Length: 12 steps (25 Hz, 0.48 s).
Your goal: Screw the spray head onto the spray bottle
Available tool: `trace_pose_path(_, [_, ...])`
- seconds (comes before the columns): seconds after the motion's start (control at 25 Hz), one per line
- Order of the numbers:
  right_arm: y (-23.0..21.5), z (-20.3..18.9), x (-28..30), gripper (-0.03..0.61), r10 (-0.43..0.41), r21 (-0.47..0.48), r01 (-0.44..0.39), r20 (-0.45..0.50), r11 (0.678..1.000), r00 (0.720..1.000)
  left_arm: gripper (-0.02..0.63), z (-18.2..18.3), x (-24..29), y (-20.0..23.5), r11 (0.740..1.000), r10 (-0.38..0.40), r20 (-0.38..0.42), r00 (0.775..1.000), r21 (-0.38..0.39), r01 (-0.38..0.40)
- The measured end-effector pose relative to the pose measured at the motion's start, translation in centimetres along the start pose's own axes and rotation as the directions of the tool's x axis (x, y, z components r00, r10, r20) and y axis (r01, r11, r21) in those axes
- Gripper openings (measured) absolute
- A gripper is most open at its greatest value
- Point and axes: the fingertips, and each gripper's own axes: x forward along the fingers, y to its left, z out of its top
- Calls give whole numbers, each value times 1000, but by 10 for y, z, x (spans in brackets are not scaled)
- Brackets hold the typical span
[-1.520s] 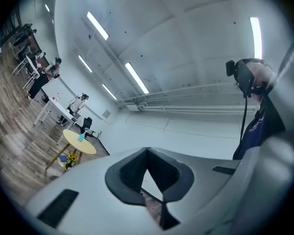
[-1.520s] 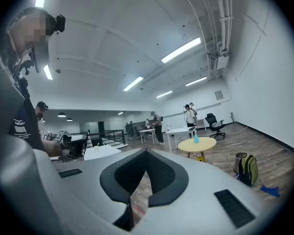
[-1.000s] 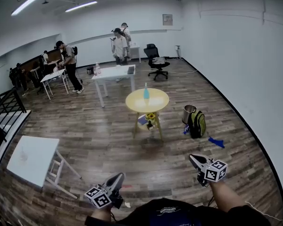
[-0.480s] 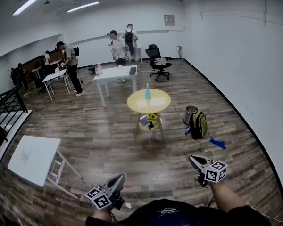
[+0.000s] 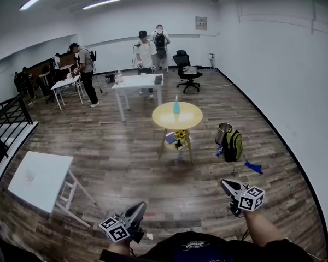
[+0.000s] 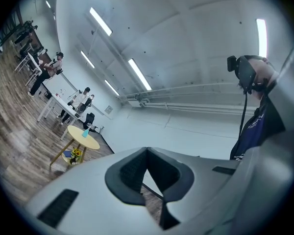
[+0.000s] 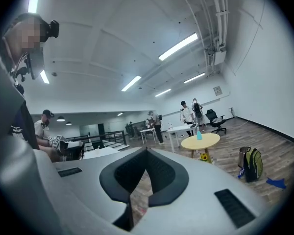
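A small light-blue spray bottle (image 5: 176,107) stands upright on a round yellow table (image 5: 181,119) a few steps ahead, mid-room. It also shows far off in the left gripper view, bottle (image 6: 85,132) on table (image 6: 90,141), and in the right gripper view, bottle (image 7: 199,135) on table (image 7: 205,141). Whether a spray head sits on it is too small to tell. My left gripper (image 5: 139,207) and right gripper (image 5: 224,183) are held low near my body, far from the table. Both are shut with nothing between the jaws, as the left gripper (image 6: 147,152) and right gripper (image 7: 147,152) views show.
Under the yellow table are sunflowers (image 5: 179,135) and a blue book. A green backpack (image 5: 233,145), a metal bin (image 5: 223,130) and a blue scrap (image 5: 253,167) lie to its right. A white table (image 5: 38,179) stands at left, a long white table (image 5: 136,82), chair (image 5: 187,72) and several people behind.
The whole room has slid slightly toward me and to the right in the head view, so the yellow table looks a little nearer. The people at the back have shifted. Both grippers stay shut.
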Motion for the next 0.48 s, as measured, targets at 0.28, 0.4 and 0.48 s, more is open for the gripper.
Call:
trace_pose_path(0.28, [44, 4, 46, 8, -16, -8, 16, 18, 1000, 1000, 21, 26, -58, 37, 1000, 18, -13, 1000, 4, -18])
trace_pose_path(0.4, [57, -1, 62, 8, -29, -7, 29, 15, 1000, 999, 21, 28, -78, 56, 1000, 16, -26, 1000, 3, -16])
trace_pose_path(0.48, [67, -5, 70, 8, -37, -2, 37, 11, 999, 999, 21, 30, -89, 65, 1000, 11, -40, 999, 6, -11])
